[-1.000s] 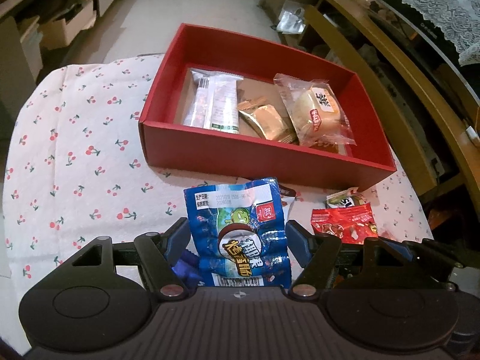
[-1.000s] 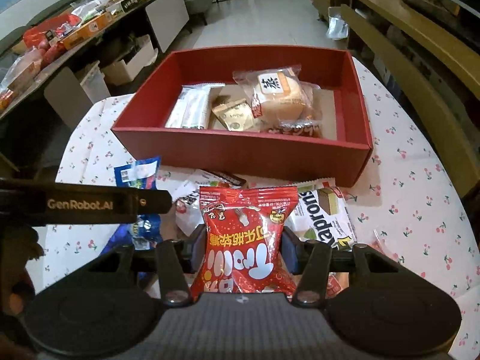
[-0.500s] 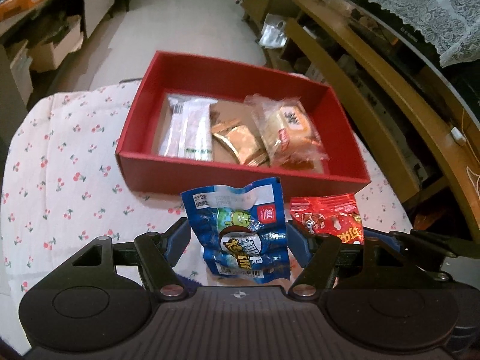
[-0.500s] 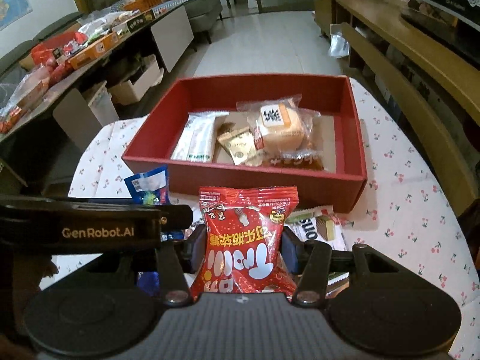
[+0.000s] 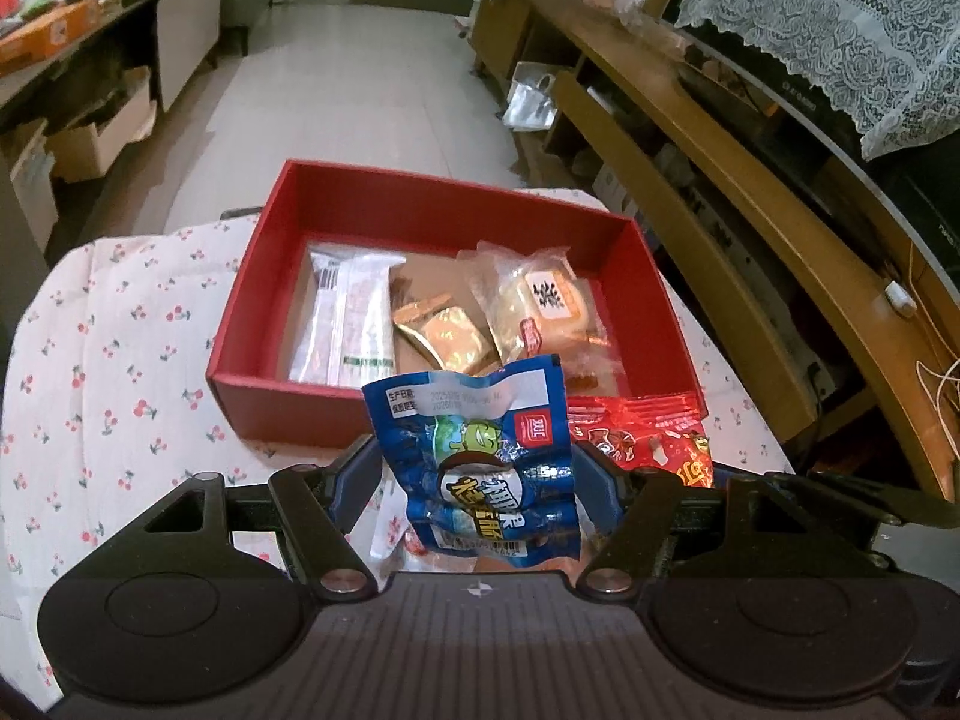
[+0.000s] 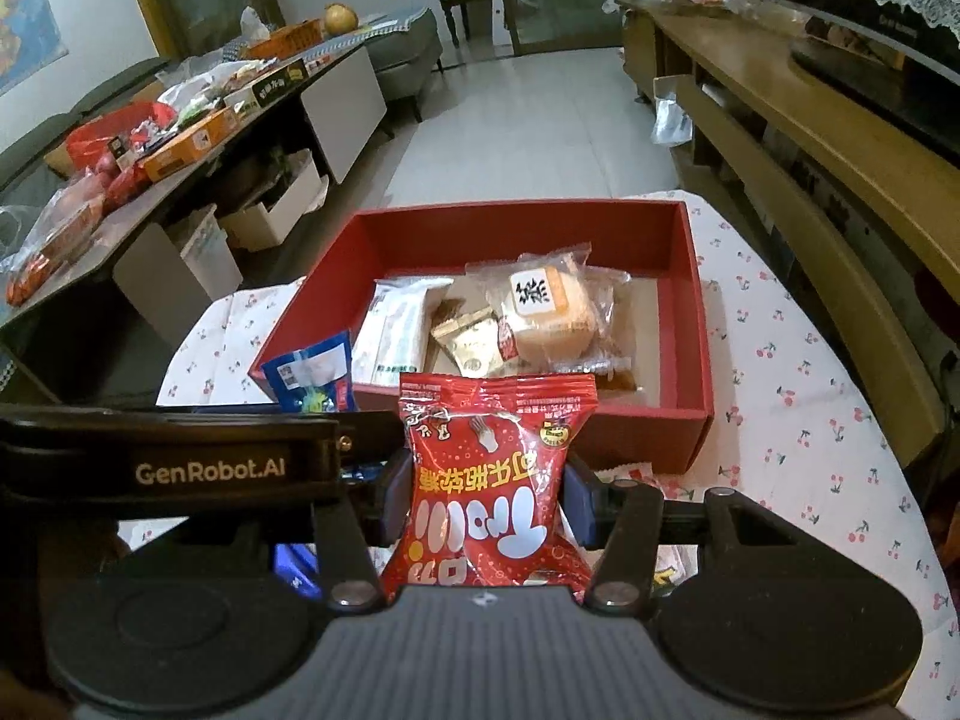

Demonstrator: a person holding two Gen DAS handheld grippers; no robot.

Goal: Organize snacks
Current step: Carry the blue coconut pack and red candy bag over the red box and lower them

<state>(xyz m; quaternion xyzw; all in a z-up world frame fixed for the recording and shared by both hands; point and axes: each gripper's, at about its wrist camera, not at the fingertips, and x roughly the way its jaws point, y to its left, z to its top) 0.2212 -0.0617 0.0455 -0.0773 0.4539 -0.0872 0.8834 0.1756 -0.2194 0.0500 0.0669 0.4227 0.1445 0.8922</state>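
My left gripper (image 5: 477,480) clamps the blue packet (image 5: 480,456), my right gripper (image 6: 486,495) the red packet (image 6: 495,480). Both hang before the red box (image 6: 690,276); next, carry them over its near wall and release.

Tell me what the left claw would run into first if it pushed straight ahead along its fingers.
Probably the near wall of the red box. The left claw, gripping the blue snack packet, points down toward it, though depth is hard to judge.

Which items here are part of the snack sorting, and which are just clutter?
Job:
- blue snack packet in left gripper
- red snack packet in right gripper
- red box with packets already inside

Clutter:
- cardboard boxes
- lace cloth
- wooden shelf
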